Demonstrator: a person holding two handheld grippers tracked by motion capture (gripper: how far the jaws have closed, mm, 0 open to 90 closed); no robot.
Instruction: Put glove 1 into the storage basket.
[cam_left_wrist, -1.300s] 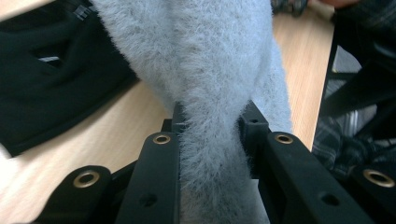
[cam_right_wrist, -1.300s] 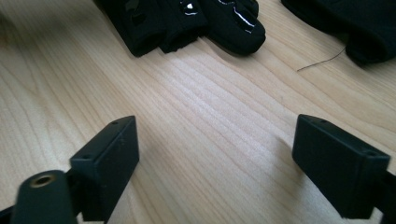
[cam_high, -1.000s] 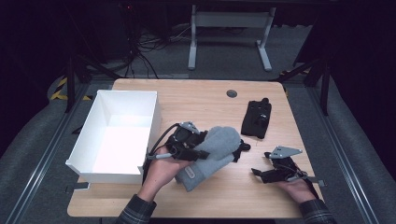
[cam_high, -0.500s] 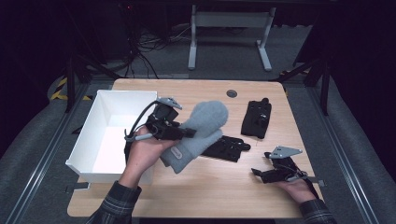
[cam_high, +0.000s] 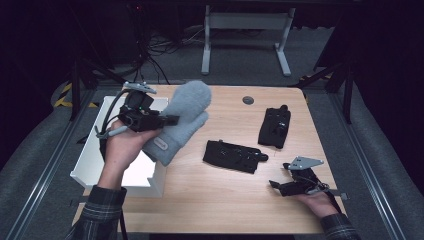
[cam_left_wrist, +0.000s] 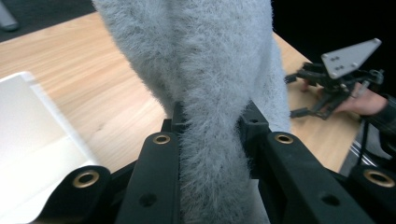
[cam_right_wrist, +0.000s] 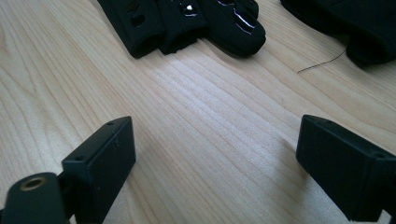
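Fingers of the left gripper (cam_high: 170, 119) pinch a grey mitten (cam_high: 182, 120); the right gripper (cam_high: 278, 185) gapes empty.
The mitten hangs above the white box (cam_high: 90, 161) edge; its small label is unreadable. Two black gloves (cam_high: 235, 156) lie on the surface (cam_high: 215, 200).

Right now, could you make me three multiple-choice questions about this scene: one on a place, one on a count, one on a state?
1. Where is the grey mitten?
A. lying inside the white box
B. held up in the left gripper, over the box's right edge
C. flat on the table near the right gripper

2. How many black gloves lie on the table?
A. one
B. two
C. three

3. How is the right gripper?
A. open and empty
B. shut on a black glove
C. shut on the mitten

Answers: 1 B, the left gripper pinches the mitten beside the white box. 2 B, one black glove in the middle and another farther back. 3 A, the right gripper has jaws wide apart over bare wood.
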